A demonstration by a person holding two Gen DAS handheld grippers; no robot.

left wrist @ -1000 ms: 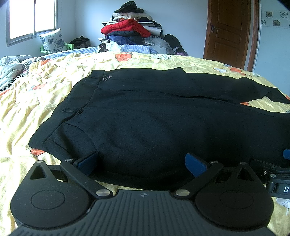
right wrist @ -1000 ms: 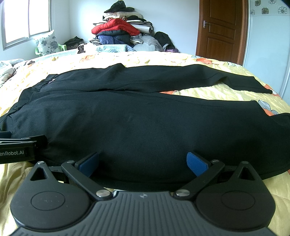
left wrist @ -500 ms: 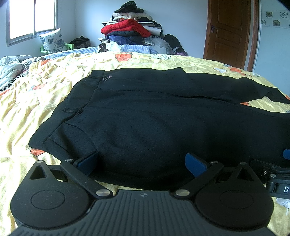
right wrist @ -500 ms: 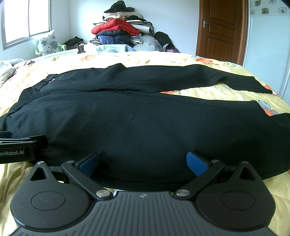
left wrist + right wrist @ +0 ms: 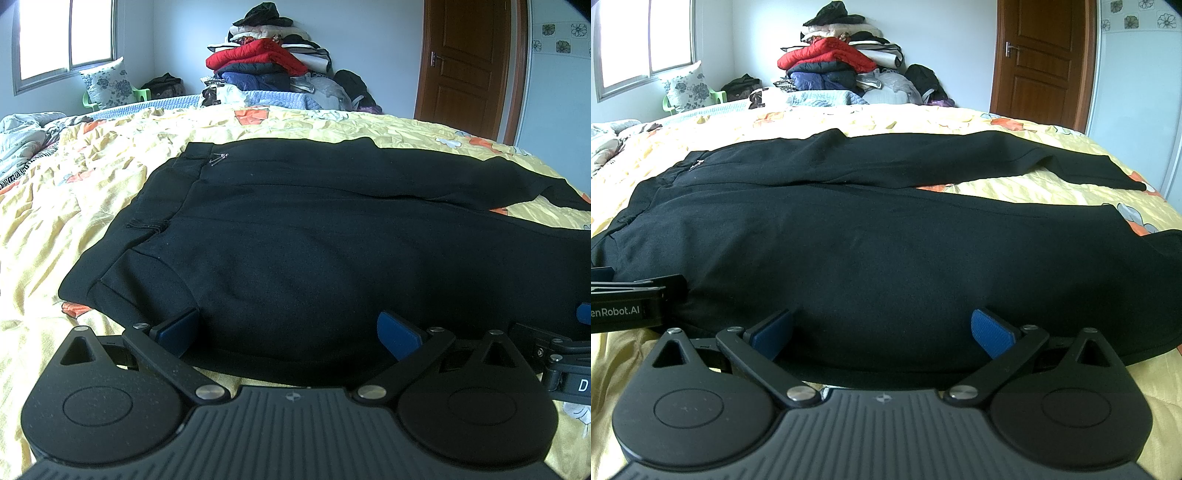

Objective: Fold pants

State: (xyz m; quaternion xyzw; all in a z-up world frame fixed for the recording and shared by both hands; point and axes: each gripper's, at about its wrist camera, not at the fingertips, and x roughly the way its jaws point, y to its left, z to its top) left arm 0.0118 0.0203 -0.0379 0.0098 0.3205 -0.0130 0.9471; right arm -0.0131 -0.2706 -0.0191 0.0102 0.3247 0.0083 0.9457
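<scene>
Black pants (image 5: 314, 243) lie spread flat on a yellow flowered bedspread (image 5: 74, 206), waistband at the left, both legs running off to the right. My left gripper (image 5: 288, 328) stands open at the near edge of the hip part, its blue pads (image 5: 177, 328) either side of the fabric edge. Farther along the near leg (image 5: 886, 258), my right gripper (image 5: 882, 328) is open too, blue pads (image 5: 991, 328) resting at the cloth's near hem. The far leg (image 5: 960, 158) lies parallel behind. Each gripper shows in the other's view, the right one (image 5: 576, 354) and the left one (image 5: 628, 299).
A tall heap of folded clothes and jackets (image 5: 262, 62) stands against the far wall. A brown door (image 5: 465, 62) is at the back right, a window (image 5: 62, 37) and a flowered pillow (image 5: 107, 85) at the back left. Crumpled bedding (image 5: 22, 133) lies at the left edge.
</scene>
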